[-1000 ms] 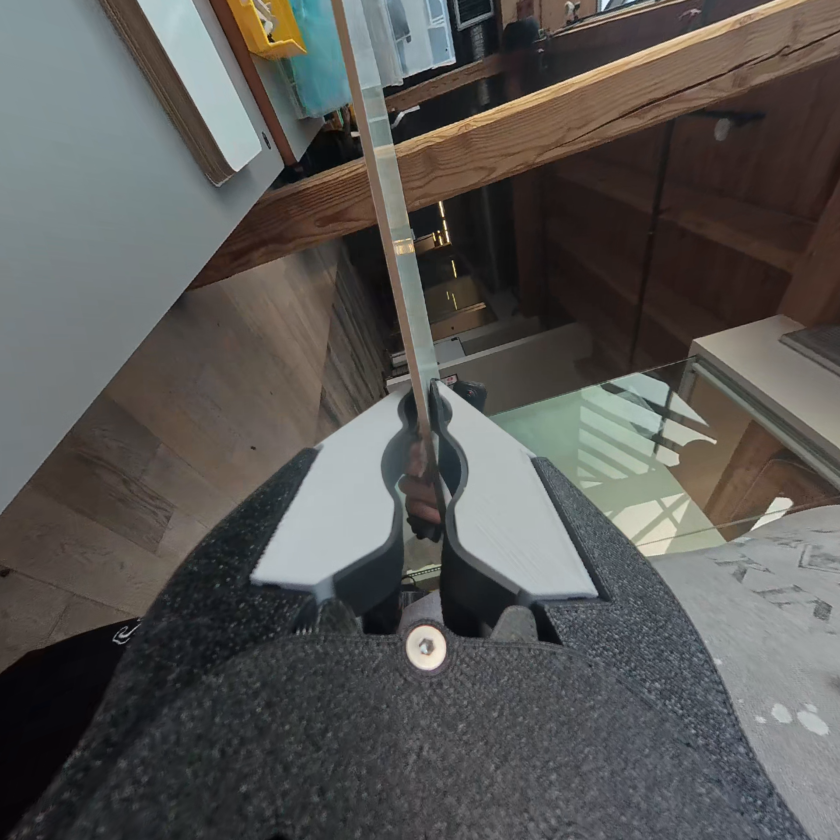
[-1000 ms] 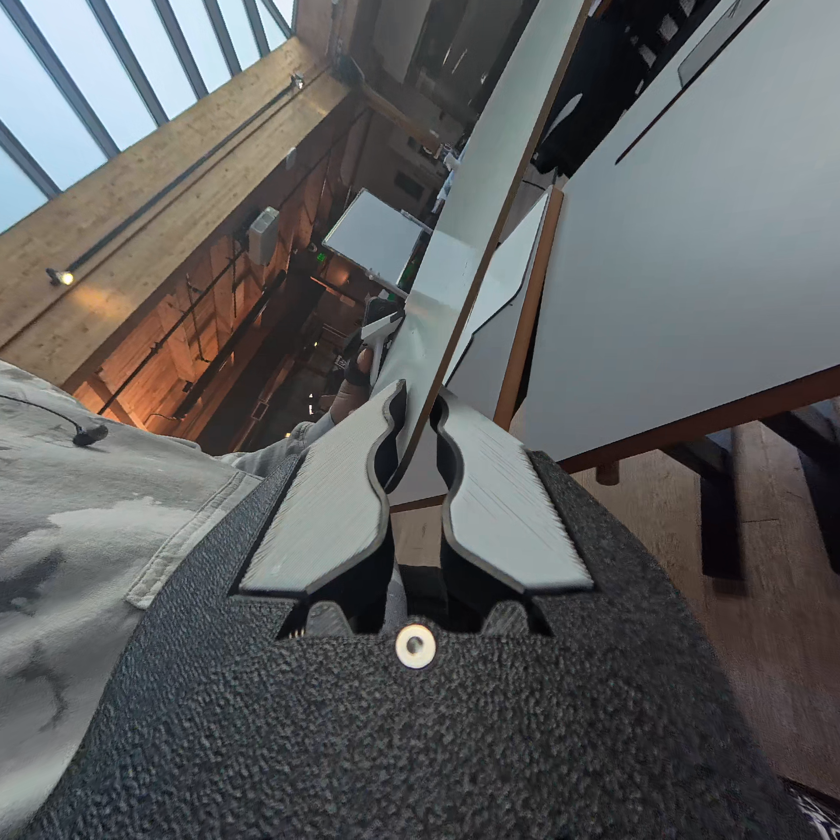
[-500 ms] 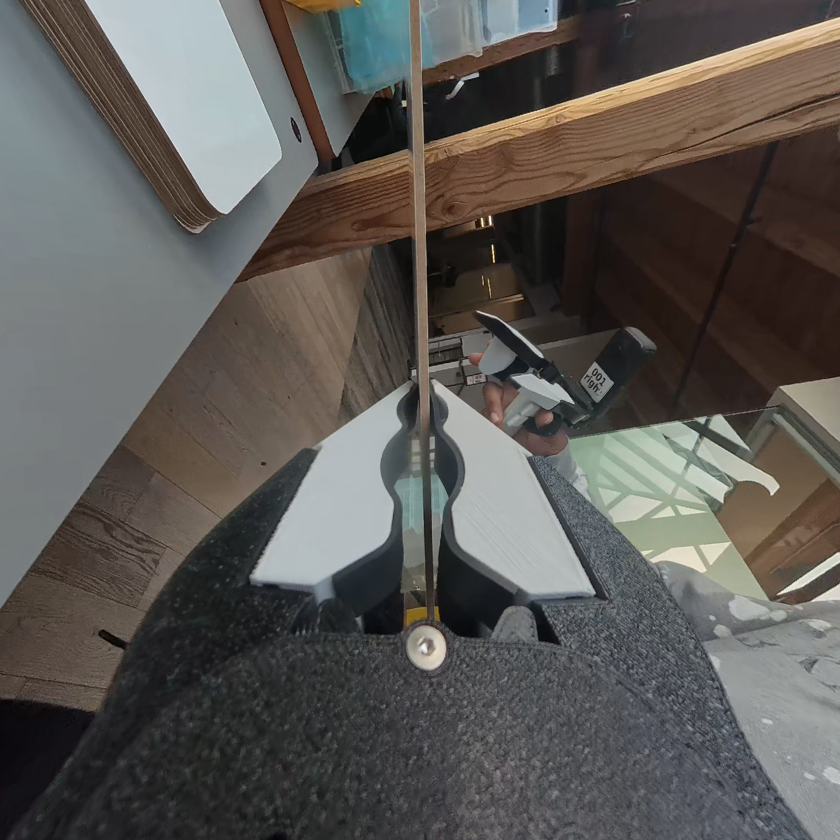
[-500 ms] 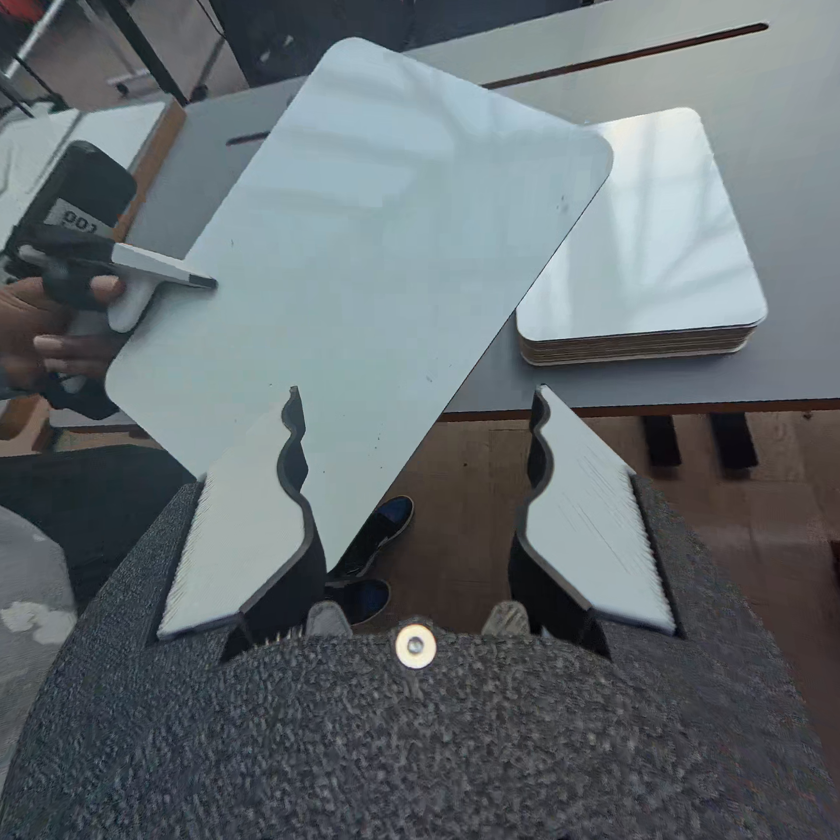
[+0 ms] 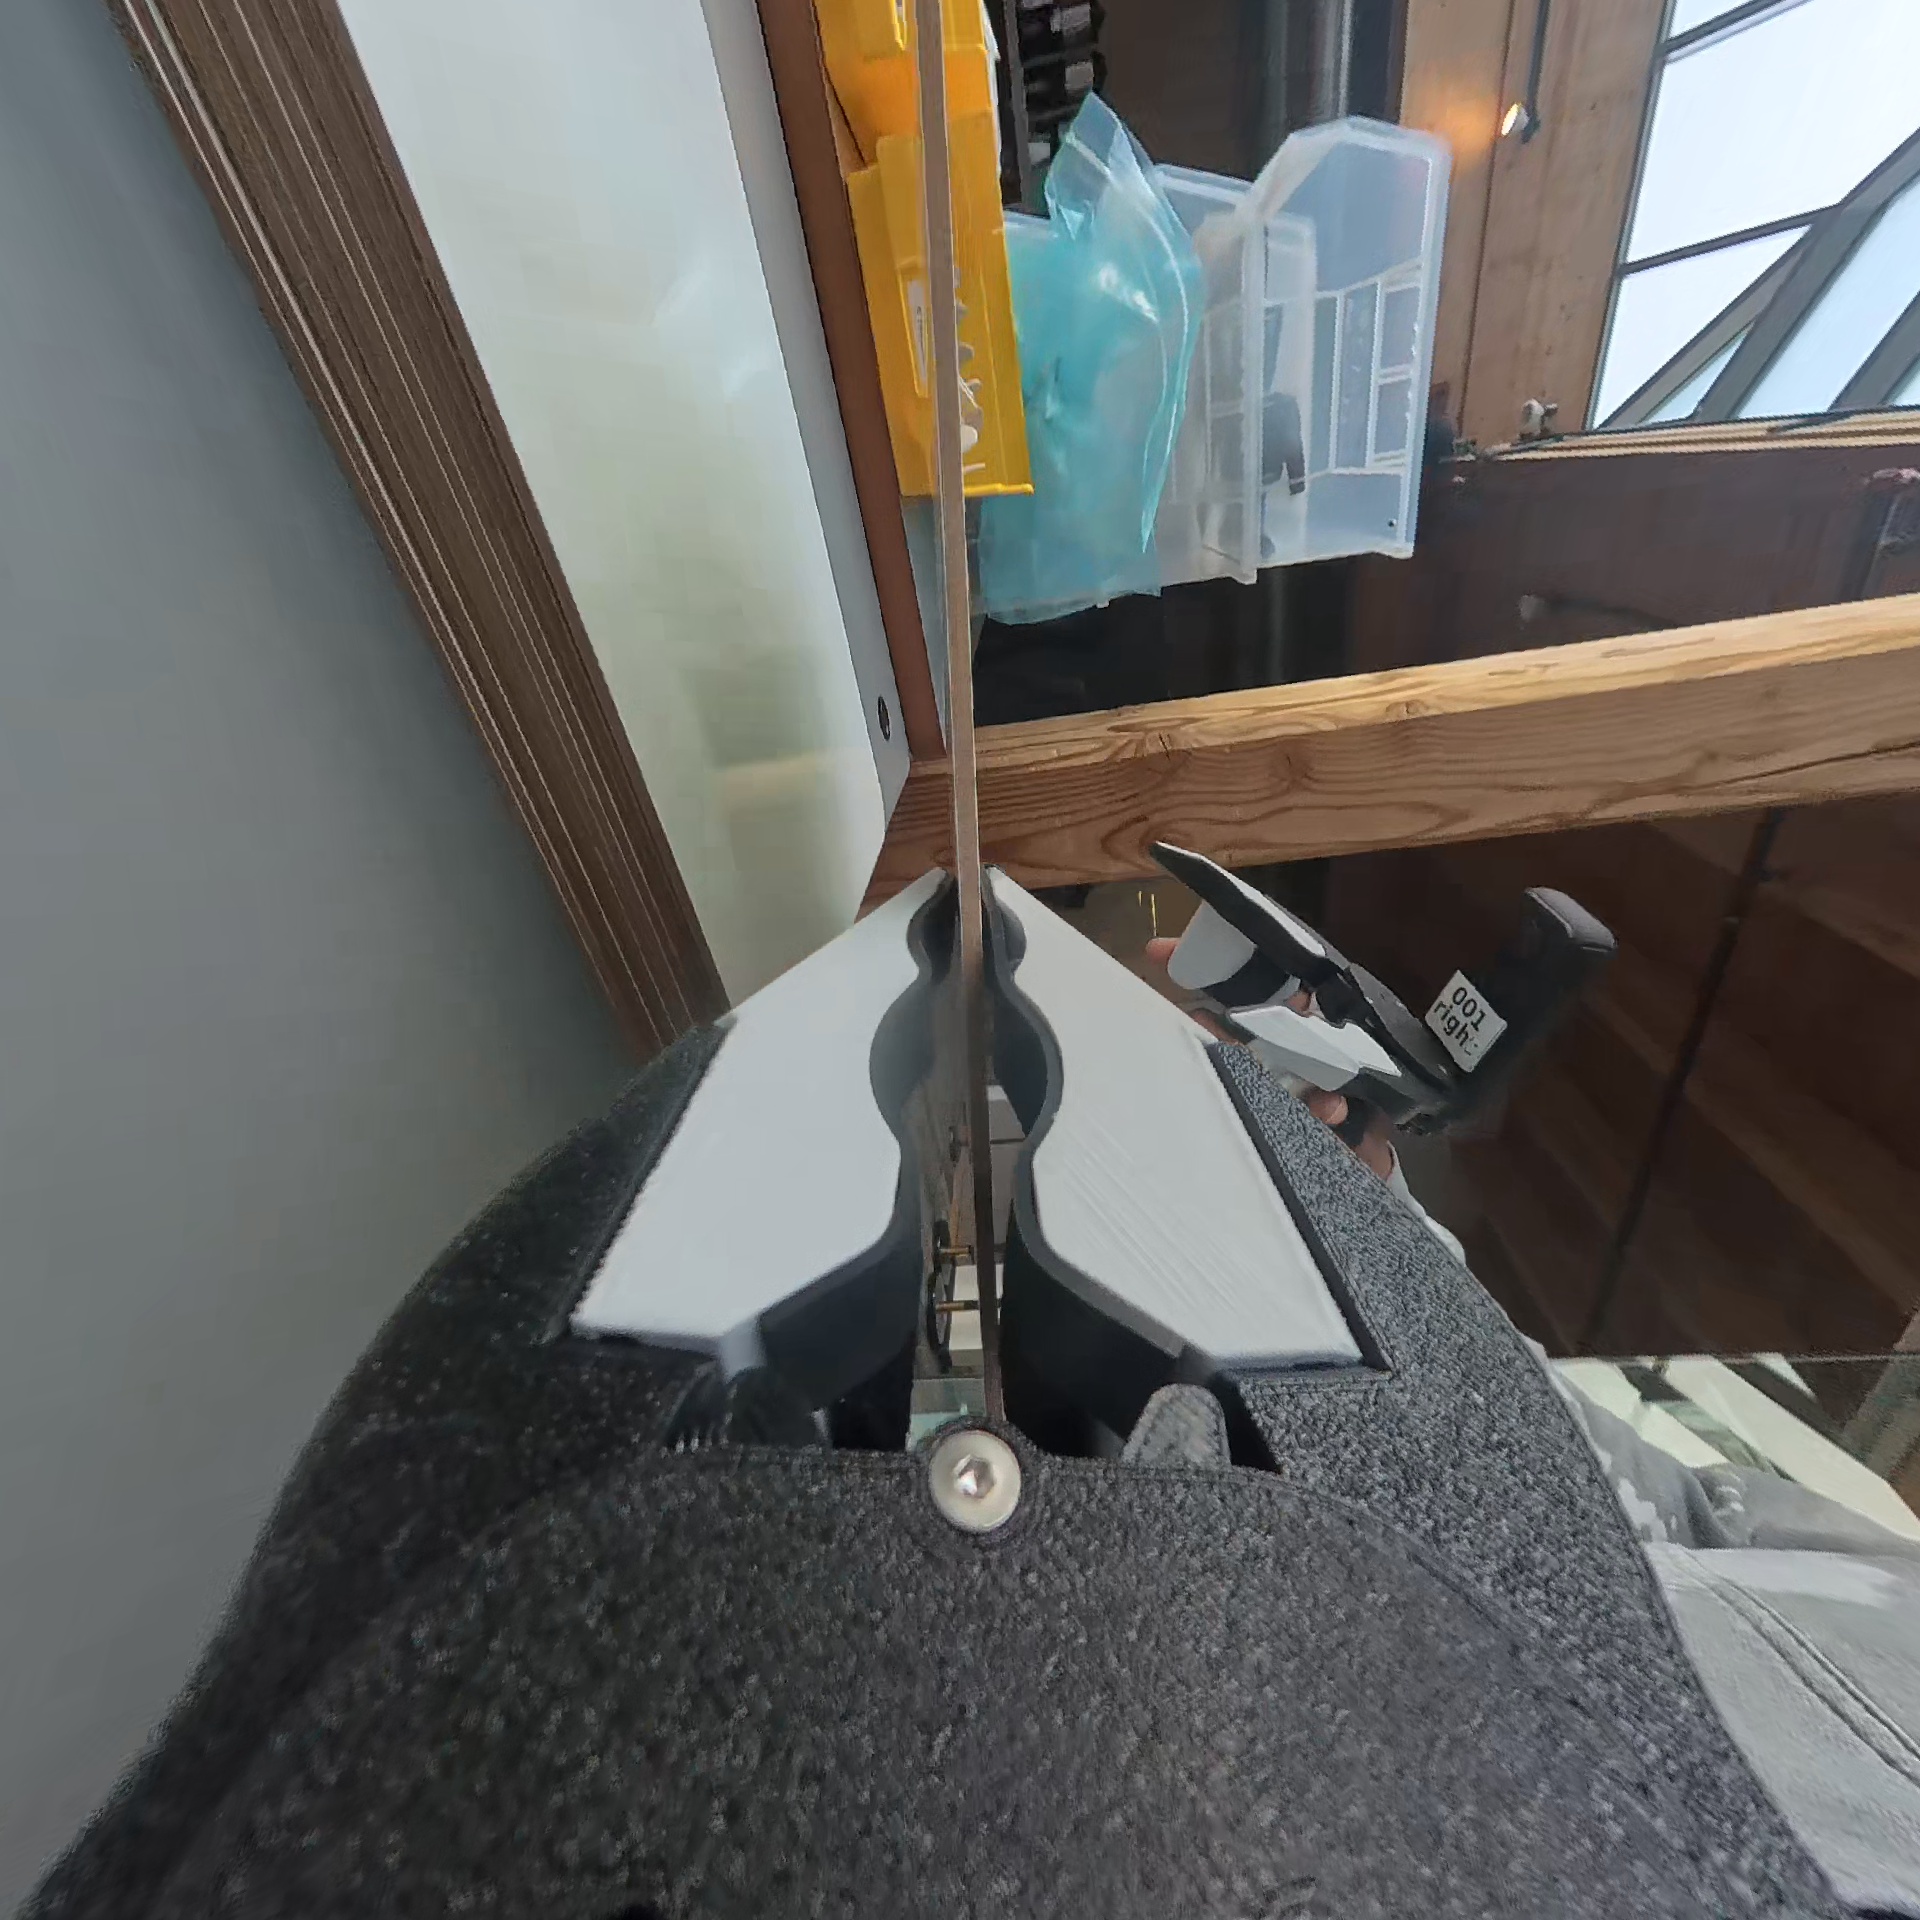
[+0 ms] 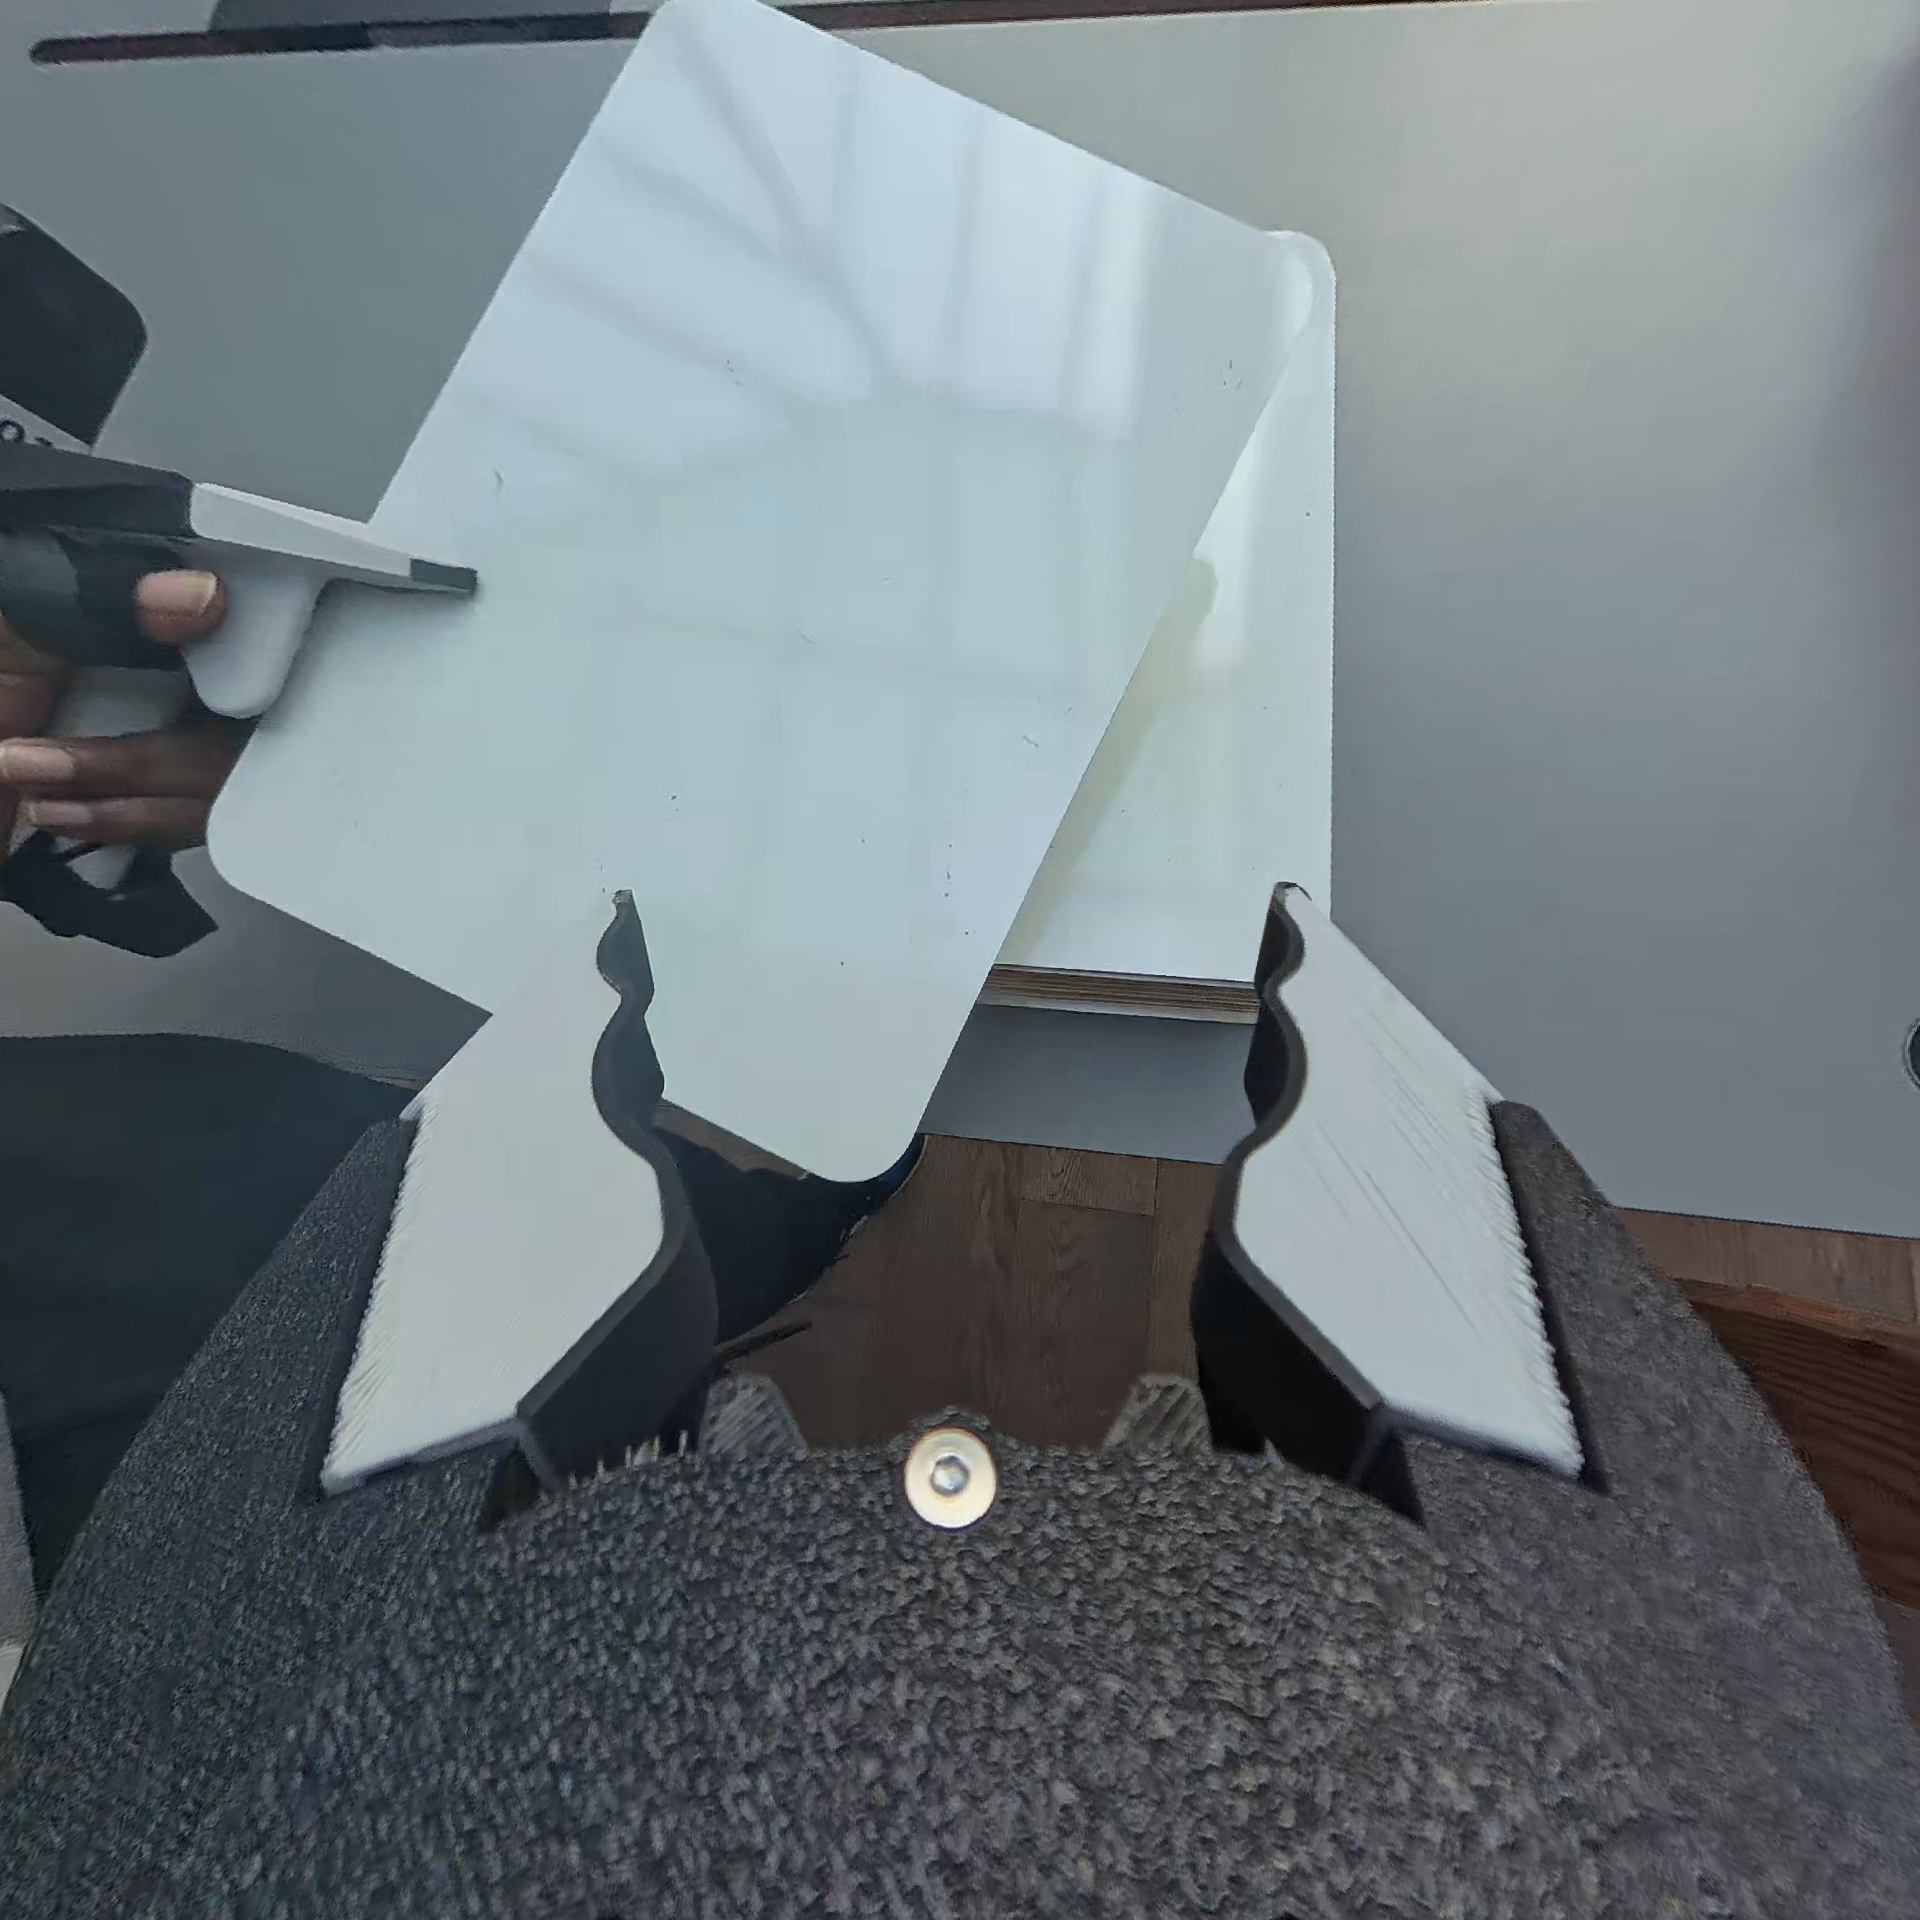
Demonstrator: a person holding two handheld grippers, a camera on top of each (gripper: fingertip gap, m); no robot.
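Observation:
My left gripper [image 5: 966, 888] is shut on a thin white board with rounded corners [image 5: 951, 520], seen edge-on in the left wrist view. In the right wrist view the board [image 6: 779, 571] is tilted in the air above the table's front edge, with the left gripper [image 6: 457, 577] clamped on its left edge. My right gripper [image 6: 953, 899] is open and empty, just in front of the board's lower corner. It also shows in the left wrist view [image 5: 1247, 935], apart from the board. A stack of similar white boards [image 6: 1195, 779] lies on the grey table [image 6: 1610, 520] behind the held board.
The stack [image 5: 623, 416] is close on the left in the left wrist view. Beyond it are a yellow bin [image 5: 982, 343], a blue plastic bag [image 5: 1091, 364] and a clear plastic box [image 5: 1320, 364]. A wooden beam [image 5: 1455, 748] crosses behind. Wooden floor [image 6: 1039, 1195] lies below the table edge.
My right gripper was shut on the board, then opened and drew back from it. The left gripper kept its hold and swung the board toward the stack.

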